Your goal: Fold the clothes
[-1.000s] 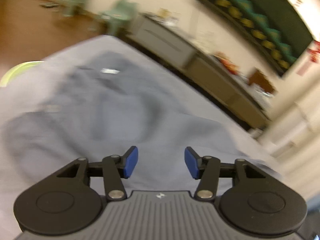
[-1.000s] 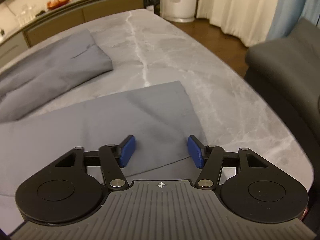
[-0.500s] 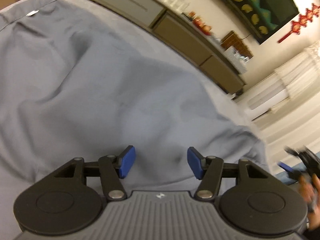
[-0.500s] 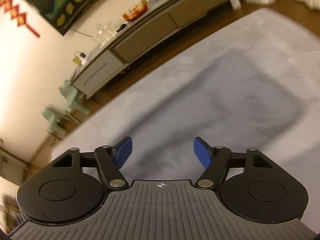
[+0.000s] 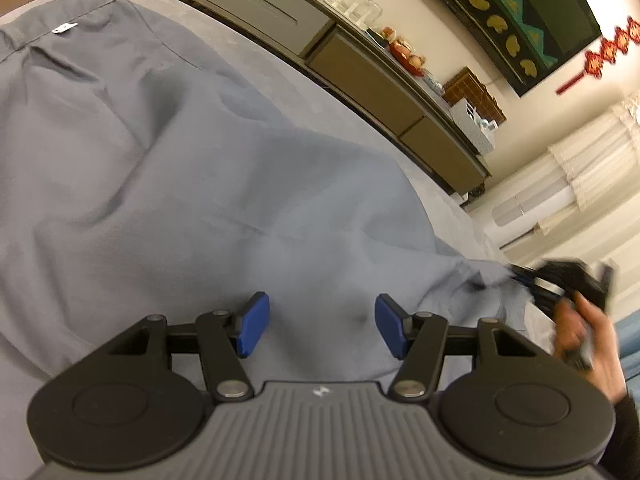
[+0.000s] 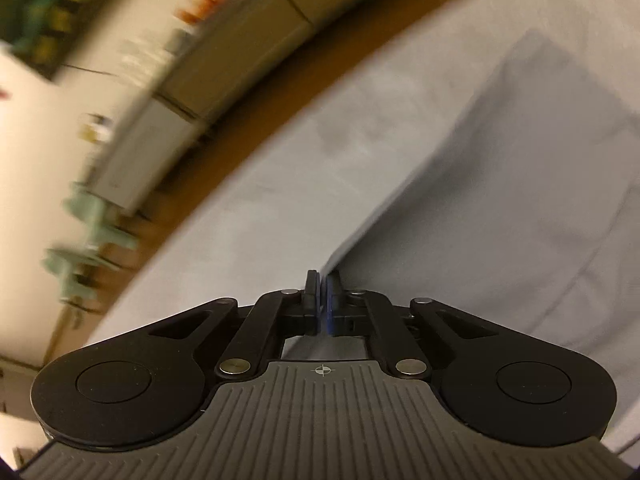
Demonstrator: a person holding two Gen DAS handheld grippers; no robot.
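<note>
Blue-padded fingers of the left gripper [image 5: 322,330] stand spread and hold nothing above the rumpled grey-blue cloth garment [image 5: 168,184], lying loosely spread on the grey table [image 5: 248,46]. Seen from the right wrist, the right gripper [image 6: 321,300] is clamped on that garment's corner, so folding looks midway, no neat stack yet.

The left gripper [image 5: 322,326] fills the lower middle of its own view, blue pads wide apart with nothing between them. The right gripper [image 6: 322,304] sits at lower centre of its view, pads pressed nearly together. At the right edge of the left view, a hand [image 5: 586,338] grips the blurred right gripper.
</note>
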